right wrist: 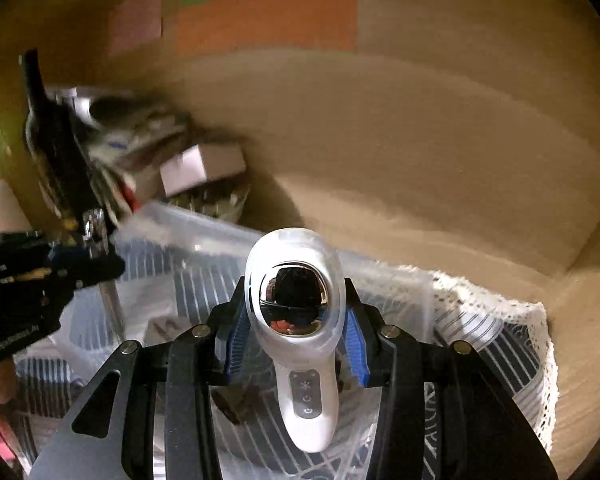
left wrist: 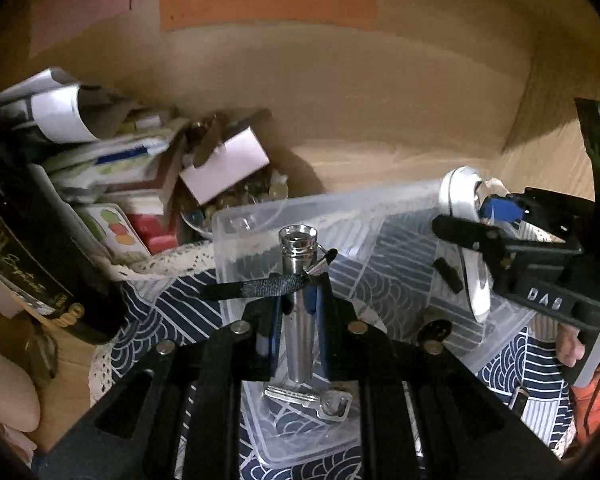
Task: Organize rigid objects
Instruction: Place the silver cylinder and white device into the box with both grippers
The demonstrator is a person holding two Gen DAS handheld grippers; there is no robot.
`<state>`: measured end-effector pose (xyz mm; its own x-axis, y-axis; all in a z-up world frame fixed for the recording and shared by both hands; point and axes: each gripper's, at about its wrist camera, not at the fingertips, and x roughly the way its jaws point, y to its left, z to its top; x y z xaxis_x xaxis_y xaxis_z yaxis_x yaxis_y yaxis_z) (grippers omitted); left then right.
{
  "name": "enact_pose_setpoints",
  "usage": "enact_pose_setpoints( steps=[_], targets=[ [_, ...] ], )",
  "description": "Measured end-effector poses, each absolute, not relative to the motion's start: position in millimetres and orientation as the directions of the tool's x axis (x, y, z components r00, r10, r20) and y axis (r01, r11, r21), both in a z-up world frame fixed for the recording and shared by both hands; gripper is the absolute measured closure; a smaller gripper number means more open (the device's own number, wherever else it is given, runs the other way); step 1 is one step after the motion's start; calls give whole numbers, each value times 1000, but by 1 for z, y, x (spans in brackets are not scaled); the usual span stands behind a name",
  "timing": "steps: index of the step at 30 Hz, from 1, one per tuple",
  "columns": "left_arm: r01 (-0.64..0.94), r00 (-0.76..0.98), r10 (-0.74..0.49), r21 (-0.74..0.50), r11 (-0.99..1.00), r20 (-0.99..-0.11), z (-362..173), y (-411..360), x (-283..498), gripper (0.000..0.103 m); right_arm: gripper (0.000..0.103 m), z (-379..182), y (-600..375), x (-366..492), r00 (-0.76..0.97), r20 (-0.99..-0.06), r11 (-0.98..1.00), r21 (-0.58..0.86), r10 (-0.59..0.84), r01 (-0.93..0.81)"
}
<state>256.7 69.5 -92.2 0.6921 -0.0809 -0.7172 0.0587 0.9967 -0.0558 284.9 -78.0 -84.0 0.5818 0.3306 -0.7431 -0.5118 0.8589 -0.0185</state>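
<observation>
My left gripper [left wrist: 298, 300] is shut on a slim silver metal flashlight [left wrist: 299, 264] with a black wrist strap, held upright over the clear plastic bin [left wrist: 260, 216]. A silver key [left wrist: 320, 400] lies in the bin below it. My right gripper [right wrist: 296, 332] is shut on a white handheld device [right wrist: 296, 312] with a chrome oval head and button panel, held above the same bin [right wrist: 188, 236]. The right gripper and device show at the right of the left wrist view [left wrist: 472, 240]. The left gripper and flashlight show at the left of the right wrist view [right wrist: 94, 228].
The bin sits on a blue-and-white wave-pattern cloth [left wrist: 168, 308] with lace edging inside a wooden shelf. A dark bottle [left wrist: 32, 256], stacked boxes and papers [left wrist: 120, 168] and a glass bowl of small items [left wrist: 236, 196] crowd the left. Wooden back wall [left wrist: 340, 100] lies behind.
</observation>
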Motion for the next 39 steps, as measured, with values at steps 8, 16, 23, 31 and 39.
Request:
enact_pose_setpoints(
  steps=[8, 16, 23, 31, 39],
  targets=[
    [62, 697, -98, -76, 995, -711, -86, 65, 247, 70, 63, -100, -70, 285, 506, -798, 838, 0, 328, -545],
    [83, 745, -104, -62, 995, -659, -61, 56, 212, 54, 51, -71, -92, 261, 557, -748, 849, 15, 360, -528],
    [89, 787, -108, -62, 994, -608, -38, 54, 175, 29, 32, -40, -111, 222, 630, -675, 868, 30, 384, -496],
    [89, 777, -99, -46, 995, -621, -50, 52, 135, 10, 17, -42, -134, 171, 667, -646, 887, 34, 371, -461],
    [123, 654, -134, -71, 990, -745, -107, 47, 129, 10, 5, -87, -139, 141, 595, -726, 881, 33, 346, -473]
  ],
)
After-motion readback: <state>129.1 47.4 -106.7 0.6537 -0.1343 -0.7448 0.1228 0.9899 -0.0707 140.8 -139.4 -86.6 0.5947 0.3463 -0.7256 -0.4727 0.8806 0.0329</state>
